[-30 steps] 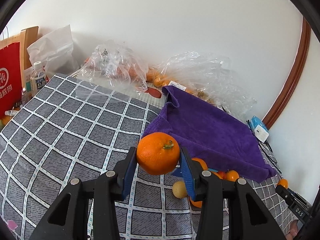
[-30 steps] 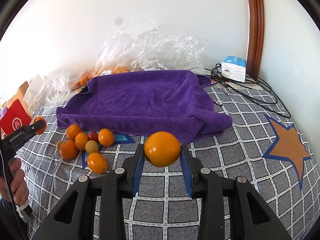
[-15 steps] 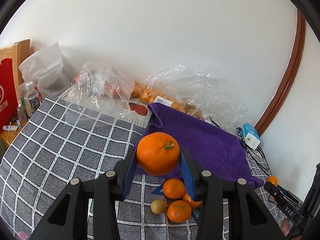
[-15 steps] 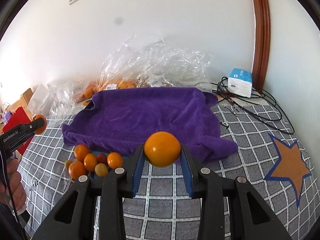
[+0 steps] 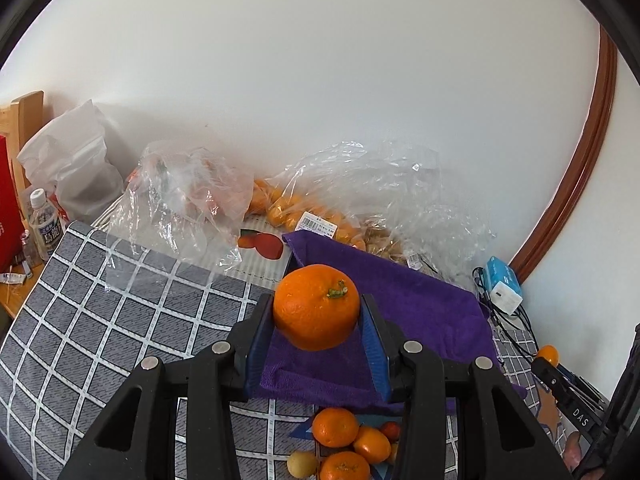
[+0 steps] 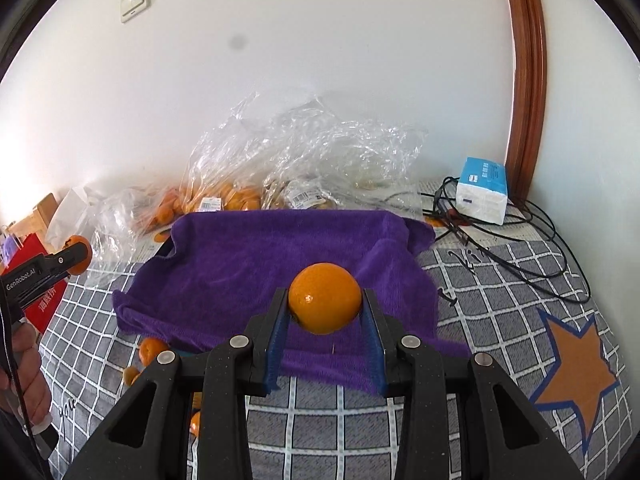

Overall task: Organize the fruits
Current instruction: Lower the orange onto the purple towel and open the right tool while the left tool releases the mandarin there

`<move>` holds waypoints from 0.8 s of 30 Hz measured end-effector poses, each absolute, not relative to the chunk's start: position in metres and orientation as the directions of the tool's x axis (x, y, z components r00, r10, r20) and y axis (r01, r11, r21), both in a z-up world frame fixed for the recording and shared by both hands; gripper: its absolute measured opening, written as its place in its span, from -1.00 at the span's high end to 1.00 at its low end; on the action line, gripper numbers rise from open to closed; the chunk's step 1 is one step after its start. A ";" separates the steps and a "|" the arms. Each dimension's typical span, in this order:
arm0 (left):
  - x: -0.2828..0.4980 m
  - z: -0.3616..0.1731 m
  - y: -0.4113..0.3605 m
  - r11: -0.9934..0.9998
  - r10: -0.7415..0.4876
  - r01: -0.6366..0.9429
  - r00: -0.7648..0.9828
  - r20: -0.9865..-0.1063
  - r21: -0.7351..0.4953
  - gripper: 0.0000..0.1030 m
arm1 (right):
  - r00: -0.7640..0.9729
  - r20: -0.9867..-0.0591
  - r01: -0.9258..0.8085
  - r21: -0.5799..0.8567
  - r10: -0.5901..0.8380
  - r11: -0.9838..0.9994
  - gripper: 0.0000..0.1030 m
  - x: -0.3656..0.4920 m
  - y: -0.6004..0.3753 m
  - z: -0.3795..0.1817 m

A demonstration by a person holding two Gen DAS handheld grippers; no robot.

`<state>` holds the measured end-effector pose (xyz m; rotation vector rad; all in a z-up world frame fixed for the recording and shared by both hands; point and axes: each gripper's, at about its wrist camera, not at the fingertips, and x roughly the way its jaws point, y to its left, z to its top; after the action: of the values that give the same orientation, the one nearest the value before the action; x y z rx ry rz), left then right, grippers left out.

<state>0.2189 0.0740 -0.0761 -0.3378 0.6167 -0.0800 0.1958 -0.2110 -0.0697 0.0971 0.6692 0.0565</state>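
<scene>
Both grippers clamped, one orange each.

The left gripper jaws clamp an orange with a stem; the right gripper jaws clamp a smooth orange. Both fruits hang above the purple towel. Loose small fruits lie at 6 o'clock below the left jaws; plastic bags sit at 12 o'clock.

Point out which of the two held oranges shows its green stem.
The orange clamped in the left gripper: a green stem sits on its upper right face. The orange in the right gripper shows only smooth, glossy peel with no stem visible.
</scene>
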 end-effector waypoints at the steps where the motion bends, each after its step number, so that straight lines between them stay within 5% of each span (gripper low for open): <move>1: 0.223 -0.076 0.073 0.944 -0.174 -0.024 0.813 -0.556 -0.330 0.21 | 0.784 -0.615 -0.021 0.106 0.082 0.994 0.31 0.200 -0.211 -0.069; 24: 0.313 -0.118 0.062 0.945 -0.202 -0.032 0.728 -0.656 -0.326 0.21 | 0.735 -0.675 -0.009 0.095 0.071 0.995 0.31 0.289 -0.213 -0.114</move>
<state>0.3134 0.0618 -0.1176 -0.3287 0.7537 -0.0951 0.2890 -0.2129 -0.1140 0.0869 0.7444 0.0442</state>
